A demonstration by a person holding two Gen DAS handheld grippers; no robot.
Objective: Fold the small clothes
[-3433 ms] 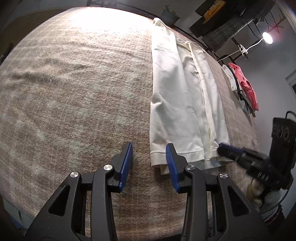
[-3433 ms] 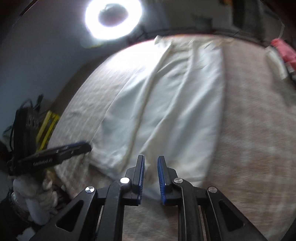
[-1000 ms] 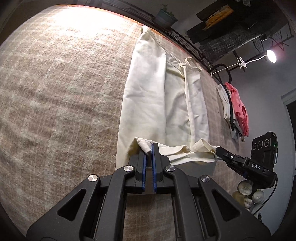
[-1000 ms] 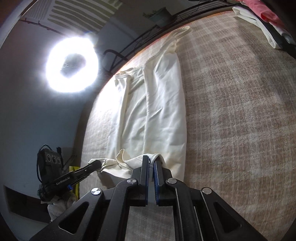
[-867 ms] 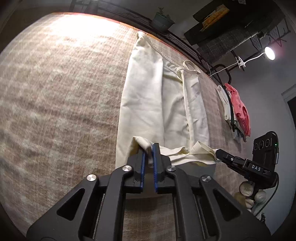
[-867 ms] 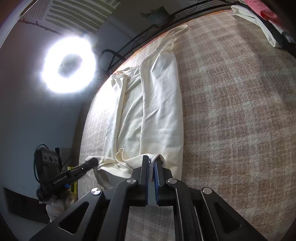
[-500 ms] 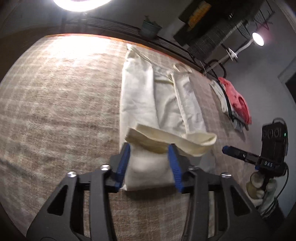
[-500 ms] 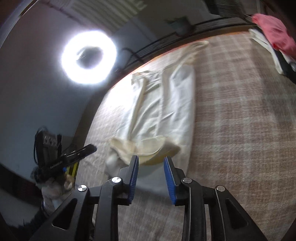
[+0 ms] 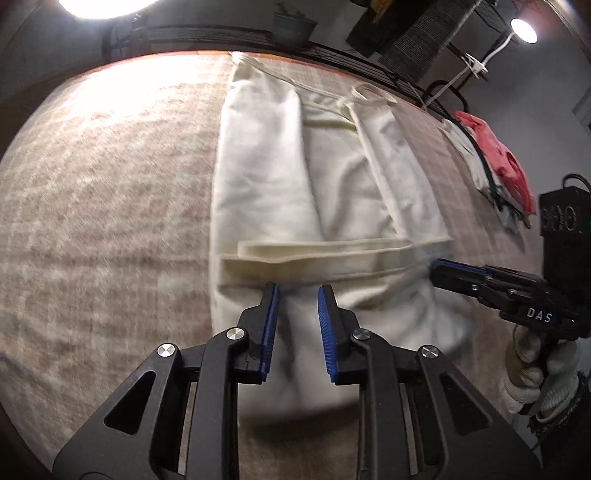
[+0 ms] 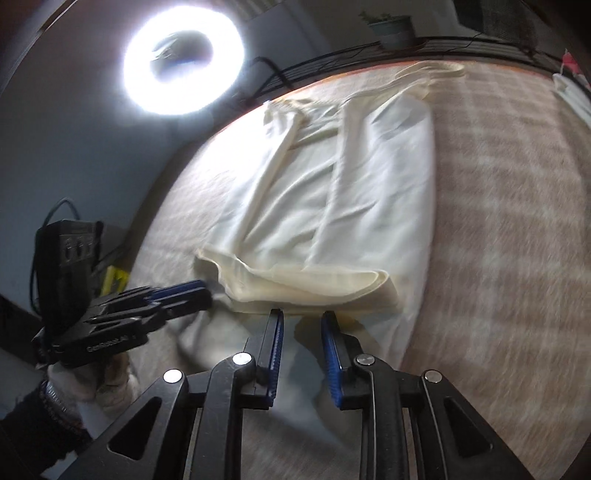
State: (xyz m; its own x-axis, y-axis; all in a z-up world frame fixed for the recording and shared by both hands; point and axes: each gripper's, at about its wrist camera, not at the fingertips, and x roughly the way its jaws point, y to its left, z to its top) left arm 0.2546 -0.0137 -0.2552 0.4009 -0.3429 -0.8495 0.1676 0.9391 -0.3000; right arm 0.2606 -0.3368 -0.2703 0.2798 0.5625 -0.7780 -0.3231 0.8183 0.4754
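A cream garment (image 9: pixel 295 177) lies lengthwise on the plaid blanket (image 9: pixel 103 192), its near end folded up over itself so the hem (image 9: pixel 325 254) lies across the middle. It also shows in the right wrist view (image 10: pixel 332 206), with the folded hem (image 10: pixel 306 284) just beyond my fingers. My left gripper (image 9: pixel 295 291) is open and empty, just above the folded part. My right gripper (image 10: pixel 301 317) is open and empty too; it shows at the garment's right edge in the left wrist view (image 9: pixel 454 273). The left gripper shows at the left of the right wrist view (image 10: pixel 184 291).
A pile of folded clothes with a pink one on top (image 9: pixel 495 162) lies at the blanket's far right edge. A ring light (image 10: pixel 183 61) shines behind the bed. A potted plant (image 9: pixel 293 24) and a metal rail stand along the far edge.
Both grippers carried the garment's near hem forward over the garment, then opened and let it go. The hem now lies flat across the middle and both grippers have drawn back a little.
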